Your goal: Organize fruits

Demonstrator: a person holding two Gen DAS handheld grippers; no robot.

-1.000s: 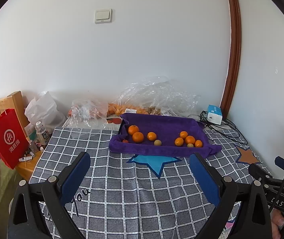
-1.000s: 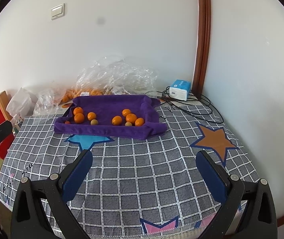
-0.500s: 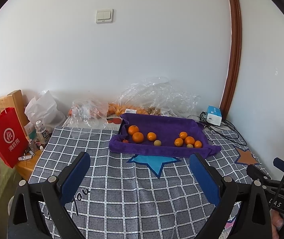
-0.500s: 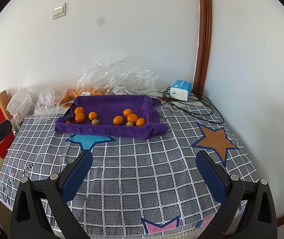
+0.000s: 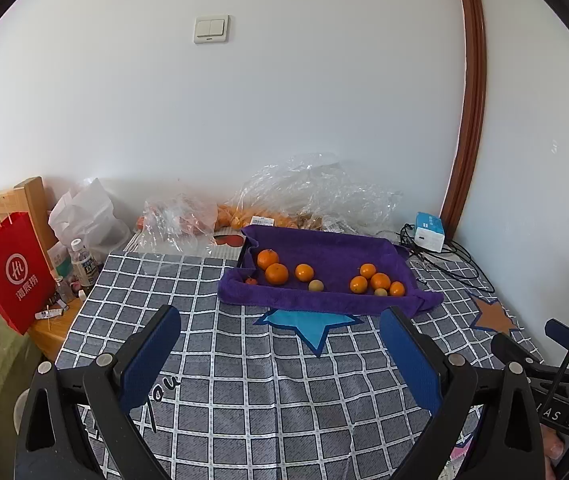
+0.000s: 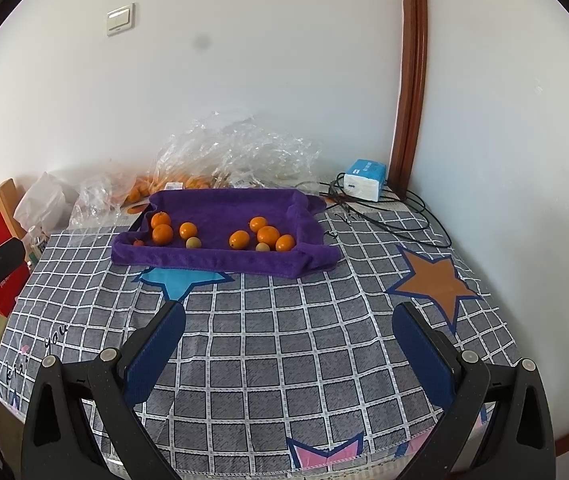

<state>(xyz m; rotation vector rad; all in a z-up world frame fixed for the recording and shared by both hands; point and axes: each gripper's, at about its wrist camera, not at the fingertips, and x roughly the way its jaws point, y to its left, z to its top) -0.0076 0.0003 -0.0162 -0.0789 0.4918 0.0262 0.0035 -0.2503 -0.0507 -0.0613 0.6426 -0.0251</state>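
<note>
Both your left gripper [image 5: 280,332] and right gripper [image 6: 288,328] hang wide and empty, well short of the purple towel-lined tray [image 6: 220,258] on the checked-cloth counter [image 6: 284,340]. The round orange tangerines [image 6: 268,235] there sit clustered (touching, some), so a careless pinch likely rolls neighbours.

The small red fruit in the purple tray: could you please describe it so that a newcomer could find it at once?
Find the purple cloth-lined tray on the checked tablecloth. In its near left corner, beside the big oranges, lies the small red fruit, the tiniest and only red one.
</note>
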